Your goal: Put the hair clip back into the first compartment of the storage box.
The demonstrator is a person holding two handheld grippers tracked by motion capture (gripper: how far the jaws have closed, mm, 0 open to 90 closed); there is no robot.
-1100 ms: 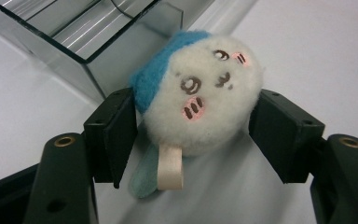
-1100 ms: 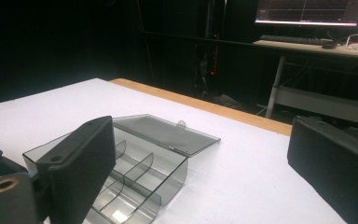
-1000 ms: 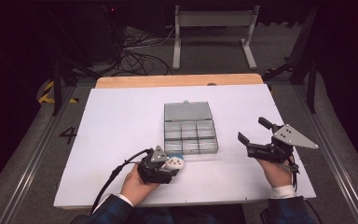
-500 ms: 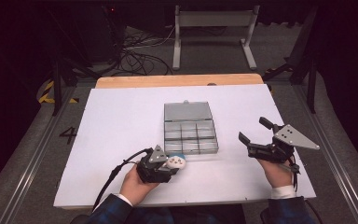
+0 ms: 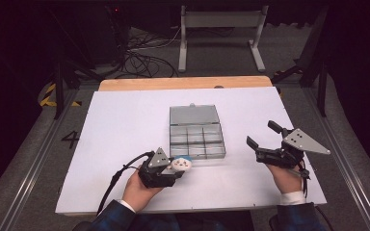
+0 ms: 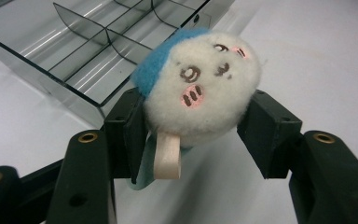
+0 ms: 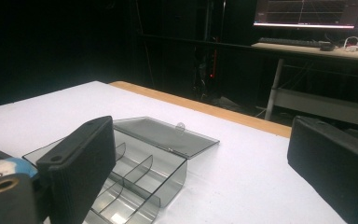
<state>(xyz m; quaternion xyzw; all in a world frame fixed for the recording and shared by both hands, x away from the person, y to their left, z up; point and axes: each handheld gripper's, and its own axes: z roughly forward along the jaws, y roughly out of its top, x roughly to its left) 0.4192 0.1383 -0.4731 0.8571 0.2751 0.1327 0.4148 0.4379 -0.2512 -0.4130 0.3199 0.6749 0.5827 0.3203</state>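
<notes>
A small round plush toy [image 5: 181, 164], white with a blue top and a stitched face [image 6: 200, 88], is clamped between the jaws of my left gripper [image 5: 174, 169], just above the table. A beige loop hangs under it [image 6: 168, 158]. The plush hovers at the front left corner of a clear grey compartment box [image 5: 221, 142] whose lid [image 5: 193, 115] lies open and flat behind it. Its near compartments [image 6: 88, 51] look empty. My right gripper [image 5: 261, 134] stands open to the right of the box, with nothing between its jaws [image 7: 196, 163]. The right gripper view catches the box [image 7: 135, 172] and a bit of the plush [image 7: 4, 168].
The white table top [image 5: 125, 125] has a wooden strip [image 5: 183, 83] along its far edge. Behind it stand a metal frame [image 5: 221, 21] and loose cables [image 5: 144, 57] on the floor. A desk with a monitor [image 7: 307, 11] lies beyond the table.
My left gripper has edged the plush slightly right and forward, closer to the box's front corner. The right gripper has stayed where it was, open.
</notes>
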